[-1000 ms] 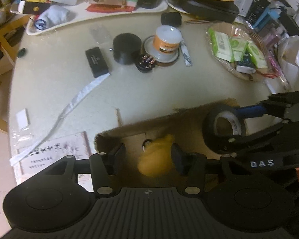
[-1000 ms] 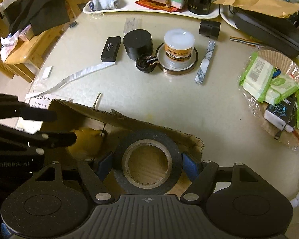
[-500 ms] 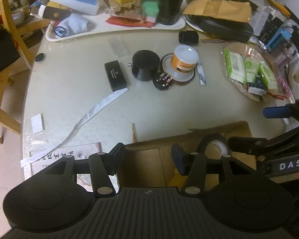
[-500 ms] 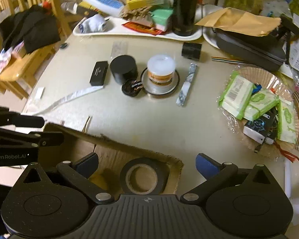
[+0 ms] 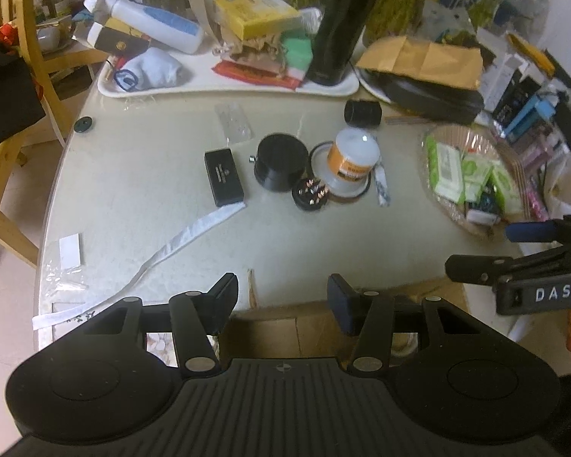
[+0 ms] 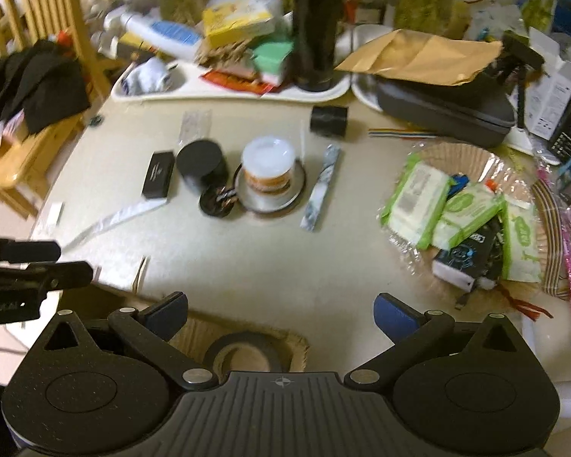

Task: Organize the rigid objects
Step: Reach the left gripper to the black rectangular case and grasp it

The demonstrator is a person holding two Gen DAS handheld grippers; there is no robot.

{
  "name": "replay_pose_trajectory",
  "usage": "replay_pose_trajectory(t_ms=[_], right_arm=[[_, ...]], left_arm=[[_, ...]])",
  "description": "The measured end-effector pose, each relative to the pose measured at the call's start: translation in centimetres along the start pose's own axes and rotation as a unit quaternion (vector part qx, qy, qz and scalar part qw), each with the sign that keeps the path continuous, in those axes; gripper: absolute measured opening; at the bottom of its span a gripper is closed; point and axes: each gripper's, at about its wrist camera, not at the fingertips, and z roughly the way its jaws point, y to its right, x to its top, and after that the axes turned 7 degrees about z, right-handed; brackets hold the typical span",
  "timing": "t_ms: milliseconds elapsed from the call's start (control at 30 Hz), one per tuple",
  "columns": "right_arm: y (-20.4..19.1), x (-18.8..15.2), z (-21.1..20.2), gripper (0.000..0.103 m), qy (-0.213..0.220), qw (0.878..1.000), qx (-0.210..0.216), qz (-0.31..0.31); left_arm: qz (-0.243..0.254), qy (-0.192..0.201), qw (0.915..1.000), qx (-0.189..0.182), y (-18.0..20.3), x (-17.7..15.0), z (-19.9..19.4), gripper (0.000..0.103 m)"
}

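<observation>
Both grippers are hanging over the near edge of the table, each with nothing between its pads. Left gripper is standing with its jaws only partly apart, empty, above the open cardboard box. Right gripper is spreading its blue-padded jaws as wide as they go (nothing is touching either pad). Directly below it, the roll of black tape is lying flat inside the box, well clear of the fingers. Farther out on the table, a small black case, a black round tin, a small black cap with metal pins and an orange-labelled white tub are sitting close together, the tub resting on a ring-shaped lid. A wicker tray of green wipe packs is sitting to the right.
</observation>
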Motion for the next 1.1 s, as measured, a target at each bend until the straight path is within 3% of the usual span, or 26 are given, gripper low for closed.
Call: replay_pose_trajectory(t_ms=[400,600,767,867,1100], right_arm=[[0.7,0.8,-0.5,0.103,0.037,0.999,0.024,0.031],[-0.2,0.7,-0.4,0.103,0.051,0.998,0.022,0.013],[0.6,0.9,-0.7,0.103,0.061,0.995,0.06,0.059],[1.2,1.1,-0.4,0.103,0.061,0.993,0.051,0.081],[2.0,1.5,0.2,0.103,0.048,0.996,0.039,0.067]], left_arm=[[-0.033,0.023,0.9991,0.012,-1.3,0.3,-0.1,0.051],[-0.039,0.025,0.9984,0.032,-1.8,0.5,0.0,0.052],[-0.023,0.033,0.9976,0.056,-2.6,1.4,0.4,0.069],[-0.019,0.043,0.9959,0.077,-3.2,1.7,0.6,0.069],[-0.027,0.045,0.9945,0.091,-4.6,2.8,2.8,0.069]])
